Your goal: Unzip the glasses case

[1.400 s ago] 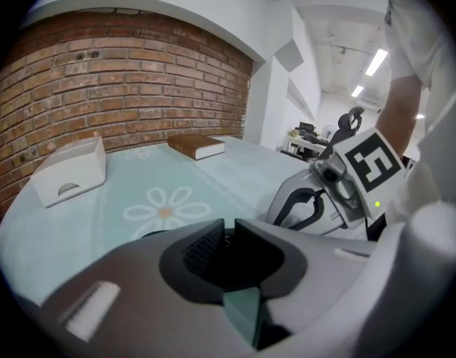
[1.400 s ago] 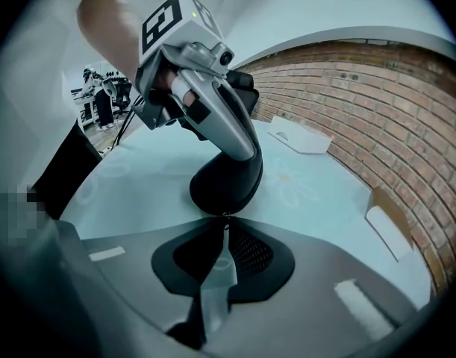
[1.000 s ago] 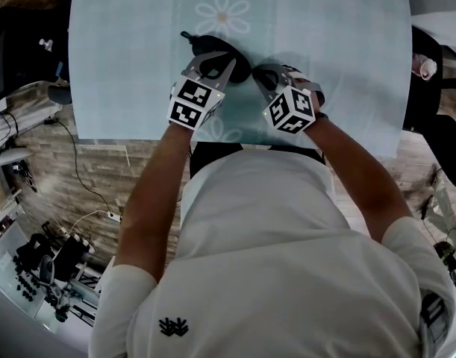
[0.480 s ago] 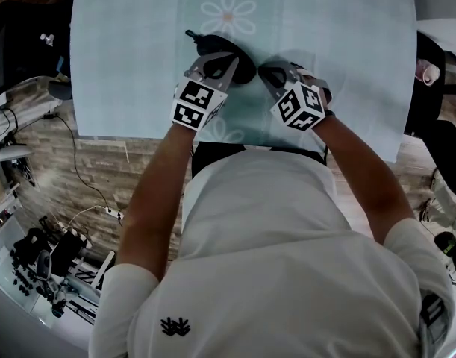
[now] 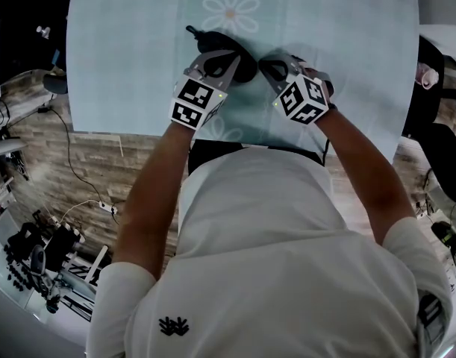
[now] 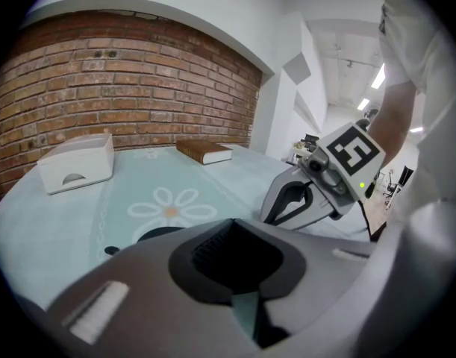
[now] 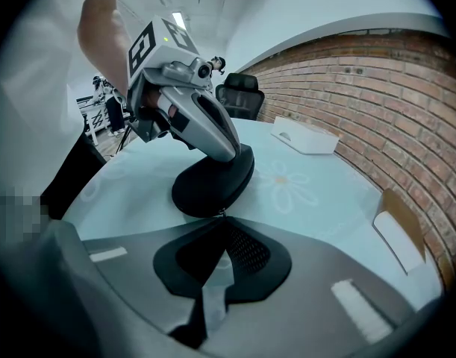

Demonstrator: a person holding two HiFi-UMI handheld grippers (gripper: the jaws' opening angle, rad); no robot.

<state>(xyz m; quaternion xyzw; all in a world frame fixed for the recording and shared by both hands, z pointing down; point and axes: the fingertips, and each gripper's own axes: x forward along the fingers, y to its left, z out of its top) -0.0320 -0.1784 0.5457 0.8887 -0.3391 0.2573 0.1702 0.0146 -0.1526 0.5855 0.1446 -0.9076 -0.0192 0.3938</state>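
A black oval glasses case [image 5: 226, 51] lies on the pale blue flowered tablecloth [image 5: 347, 66]; its small loop [image 5: 190, 31] points to the far left. My left gripper [image 5: 213, 67] rests on top of the case with its jaws shut, and in the right gripper view its grey finger [image 7: 216, 136] presses down on the case [image 7: 209, 185]. My right gripper [image 5: 272, 67] is at the case's right end. Its jaws are shut, and the small zipper pull [image 7: 221, 212] sits right at their tips. In the left gripper view only a sliver of the case [image 6: 157, 233] shows.
A white box [image 6: 75, 162] and a brown book [image 6: 204, 151] stand at the table's far side by a brick wall. The near table edge [image 5: 235, 142] runs just under both hands. A black chair [image 7: 239, 95] stands beyond the table.
My right gripper has shifted a little to the right and farther from me, still at the case's end. The left gripper and the case have stayed where they were.
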